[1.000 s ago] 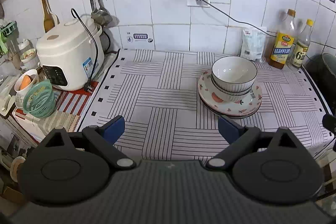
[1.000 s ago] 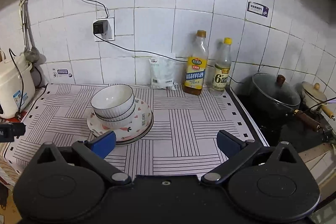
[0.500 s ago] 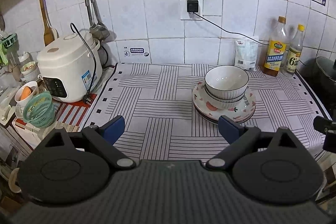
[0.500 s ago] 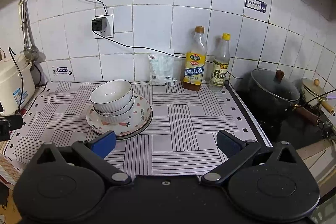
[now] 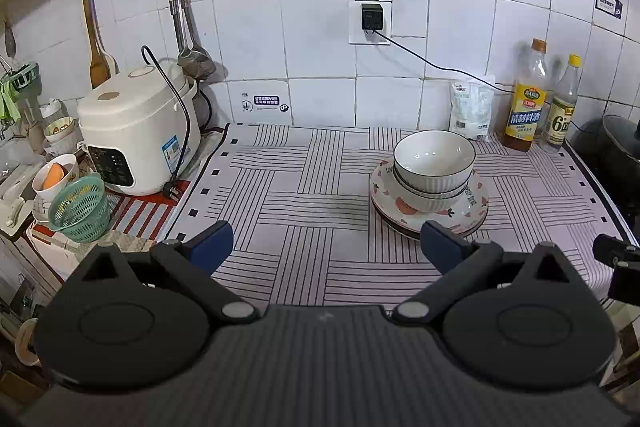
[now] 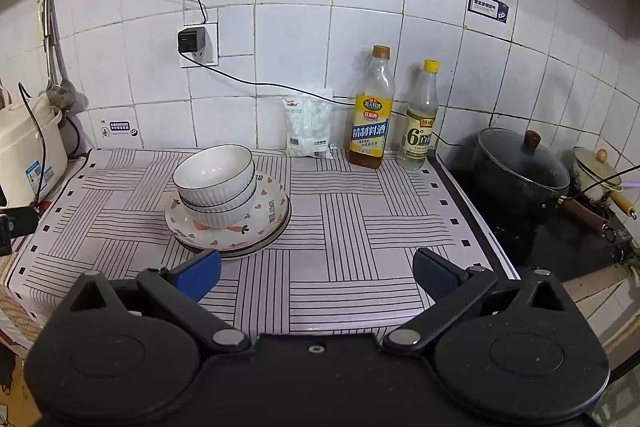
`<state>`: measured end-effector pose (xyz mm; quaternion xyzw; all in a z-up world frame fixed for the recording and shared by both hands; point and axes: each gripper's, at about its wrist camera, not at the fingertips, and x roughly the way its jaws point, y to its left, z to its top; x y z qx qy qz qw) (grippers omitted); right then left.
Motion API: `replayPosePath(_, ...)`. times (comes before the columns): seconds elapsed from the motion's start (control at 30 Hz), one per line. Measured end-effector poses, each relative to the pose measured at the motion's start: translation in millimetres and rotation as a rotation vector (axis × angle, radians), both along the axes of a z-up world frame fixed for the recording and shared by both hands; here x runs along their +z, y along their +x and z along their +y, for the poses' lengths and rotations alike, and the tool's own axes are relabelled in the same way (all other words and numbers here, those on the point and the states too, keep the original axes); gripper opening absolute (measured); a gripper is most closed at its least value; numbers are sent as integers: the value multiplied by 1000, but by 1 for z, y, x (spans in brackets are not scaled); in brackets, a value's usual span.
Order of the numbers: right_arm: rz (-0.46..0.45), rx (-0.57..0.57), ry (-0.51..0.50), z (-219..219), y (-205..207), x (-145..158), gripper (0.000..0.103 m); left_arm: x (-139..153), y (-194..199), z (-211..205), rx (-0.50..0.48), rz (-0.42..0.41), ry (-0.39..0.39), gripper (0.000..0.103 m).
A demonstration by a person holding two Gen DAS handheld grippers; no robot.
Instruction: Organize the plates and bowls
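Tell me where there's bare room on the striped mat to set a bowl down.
Bare patches: the mat's left half, between the rice cooker and the stacked bowls on plates; also the right part, between the plates and the black pot. It is crowded along the back wall: a white bag and two bottles.

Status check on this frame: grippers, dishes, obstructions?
Left gripper open, empty. Right gripper open, empty. Two bowls nested on stacked plates, untouched on the striped mat. Nothing between grippers and stack.
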<state>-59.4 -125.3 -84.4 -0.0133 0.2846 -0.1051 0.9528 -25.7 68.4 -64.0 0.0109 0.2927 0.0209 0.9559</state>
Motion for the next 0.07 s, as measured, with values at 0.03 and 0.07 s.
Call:
replayPosePath(0.03, -1, 0, -1, 0, -1, 0, 103, 0, 0, 1, 0, -1, -2, 101)
replayPosePath(0.07, 0, 0, -1, 0, -1, 0, 103, 0, 0, 1, -2, -1, 1, 101)
